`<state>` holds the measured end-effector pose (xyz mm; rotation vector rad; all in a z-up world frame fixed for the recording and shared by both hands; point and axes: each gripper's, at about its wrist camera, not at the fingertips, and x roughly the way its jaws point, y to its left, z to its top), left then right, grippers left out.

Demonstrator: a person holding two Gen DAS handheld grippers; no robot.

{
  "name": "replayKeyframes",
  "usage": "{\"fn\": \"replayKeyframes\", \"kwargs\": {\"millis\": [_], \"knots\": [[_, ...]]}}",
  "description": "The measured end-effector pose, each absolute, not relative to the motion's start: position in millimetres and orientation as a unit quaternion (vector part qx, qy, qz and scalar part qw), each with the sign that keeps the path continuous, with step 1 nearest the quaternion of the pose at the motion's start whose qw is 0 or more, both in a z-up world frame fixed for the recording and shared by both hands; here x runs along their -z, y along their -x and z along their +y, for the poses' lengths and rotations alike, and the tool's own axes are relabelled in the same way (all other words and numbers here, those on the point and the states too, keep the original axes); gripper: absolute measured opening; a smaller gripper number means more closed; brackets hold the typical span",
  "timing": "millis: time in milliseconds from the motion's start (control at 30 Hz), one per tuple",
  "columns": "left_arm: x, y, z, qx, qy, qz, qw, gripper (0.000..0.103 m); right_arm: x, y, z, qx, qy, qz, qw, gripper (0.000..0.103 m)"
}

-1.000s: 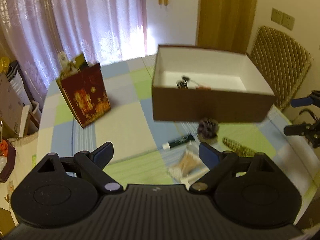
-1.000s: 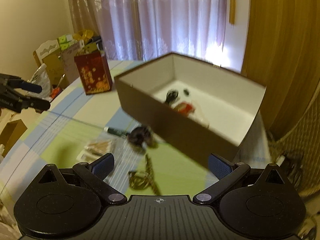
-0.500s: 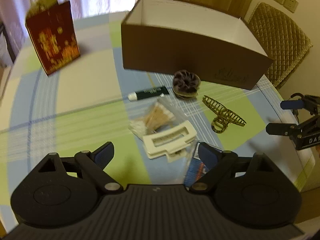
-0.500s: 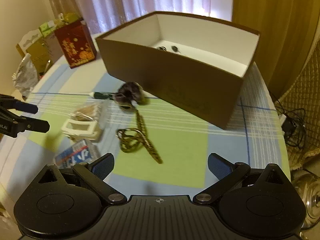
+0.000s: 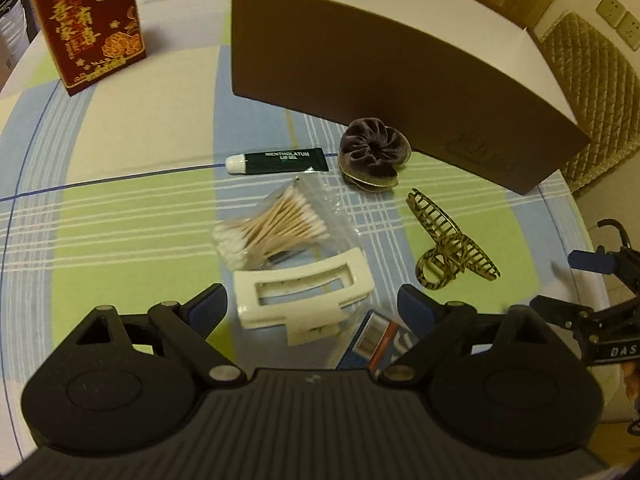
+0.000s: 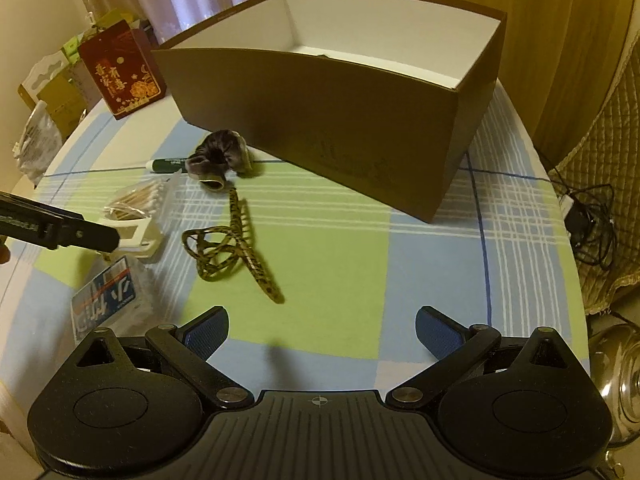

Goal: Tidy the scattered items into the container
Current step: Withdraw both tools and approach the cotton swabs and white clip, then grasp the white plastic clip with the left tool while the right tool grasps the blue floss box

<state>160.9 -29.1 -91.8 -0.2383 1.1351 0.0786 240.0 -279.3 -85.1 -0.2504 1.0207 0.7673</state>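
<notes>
From the left wrist camera, the left gripper [image 5: 311,306] has its two blue-padded fingers spread wide with nothing between them, and it hangs just above the white plastic hair clip [image 5: 303,290] that lies partly on the clear bag of cotton swabs [image 5: 276,226]. The clip looks hard and light, with a smooth shiny skin that may slip — squeezing across its long flat body seems the safest hold. The swab bag is soft and crinkly, so it will likely bend and slide when pinched. Past them lie the small dark green tube with a white cap [image 5: 278,159], the purple velvet scrunchie [image 5: 373,149], and the thin leopard-print claw clip [image 5: 450,240], all on the checked blue and green tablecloth [image 5: 120,216], in front of the big brown cardboard box [image 5: 400,80]. A blue and white packet [image 5: 378,340] peeks out near the right finger. From the right wrist camera, the right gripper [image 6: 321,330] is also wide open and holds nothing, low over the cloth near the claw clip [image 6: 232,248]. That clip looks stiff and springy, with thin teeth that could snag — its thick middle hinge is probably the best place to grab. The scrunchie [image 6: 220,156] is squishy and light and easy to pinch anywhere. The box [image 6: 320,120] stands open just behind, and most of its inside is hidden.
</notes>
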Motion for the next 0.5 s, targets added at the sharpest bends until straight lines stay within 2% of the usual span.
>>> {"fn": "replayKeyframes", "kwargs": {"millis": [500], "knots": [[111,-168,-21,-0.093,0.084,0.551,0.825,0.085,91,-243,-276,-0.374,0.114,0.48,0.786,0.103]]}}
